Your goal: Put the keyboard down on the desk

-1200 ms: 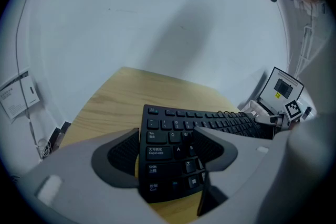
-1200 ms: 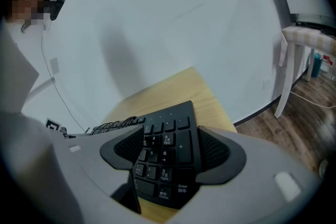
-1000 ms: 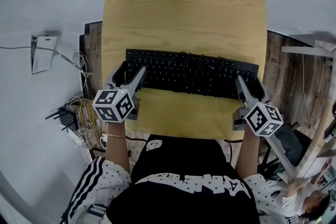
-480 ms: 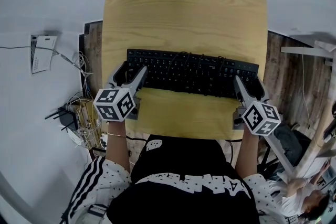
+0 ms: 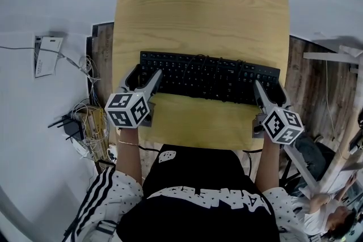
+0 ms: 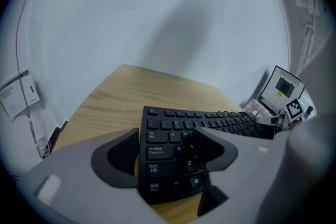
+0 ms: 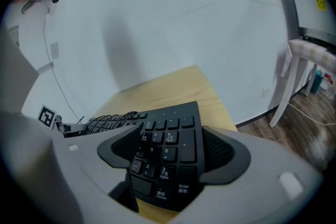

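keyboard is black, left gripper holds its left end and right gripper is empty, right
No, the right gripper is not empty: the right gripper view shows it clamped on the number-pad end of the black keyboard. The left gripper holds the left end.

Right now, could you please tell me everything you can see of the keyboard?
The keyboard is black plastic, full-size, with a number pad at its right end. It sits level, keys up, across the near half of the wooden desk. Its black cable lies looped over the keys. The left gripper clamps its left end, the right gripper its right end. I cannot tell whether it touches the desktop.
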